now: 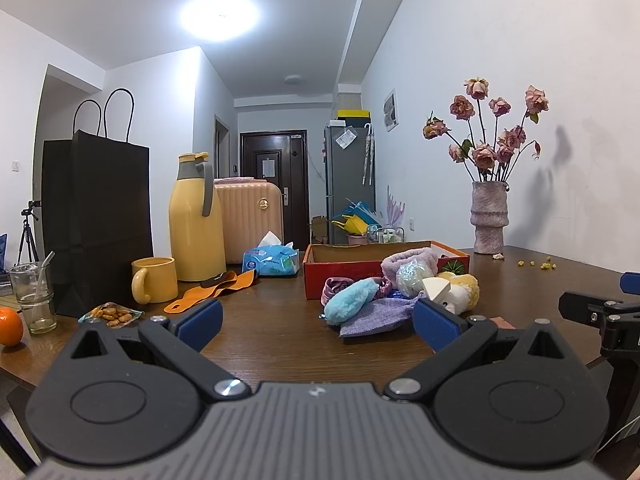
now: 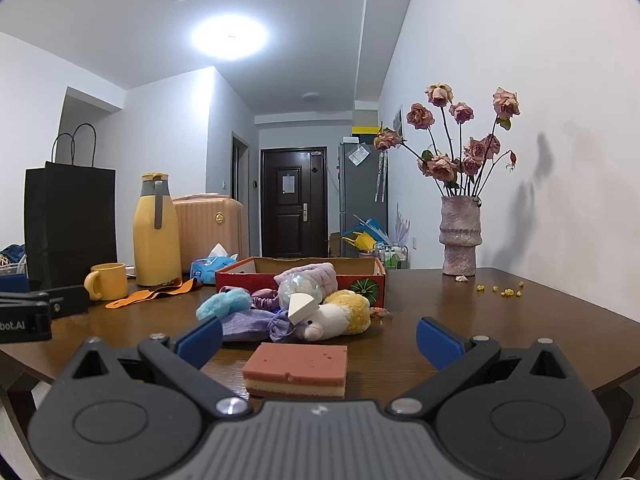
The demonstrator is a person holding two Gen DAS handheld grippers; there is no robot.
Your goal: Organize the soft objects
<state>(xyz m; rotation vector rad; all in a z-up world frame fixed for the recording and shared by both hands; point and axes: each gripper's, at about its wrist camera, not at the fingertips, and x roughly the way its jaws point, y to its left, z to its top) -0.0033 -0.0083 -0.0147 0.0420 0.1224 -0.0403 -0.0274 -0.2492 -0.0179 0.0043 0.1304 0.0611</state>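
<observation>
Right wrist view: both tongs spread, sponge (image 2: 295, 368) btwn right tongs (image 2: 318, 340), soft pile (image 2: 288, 308) fronting red box (image 2: 240, 278).

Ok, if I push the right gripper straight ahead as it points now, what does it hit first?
Most likely the pink sponge, lying on the table between the open right gripper fingers; the soft pile lies behind it.

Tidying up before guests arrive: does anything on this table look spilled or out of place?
Yes. Small yellow crumbs lie scattered on the table right of the vase, with a fallen petal at its base. The roses look dried and drooping.
</observation>
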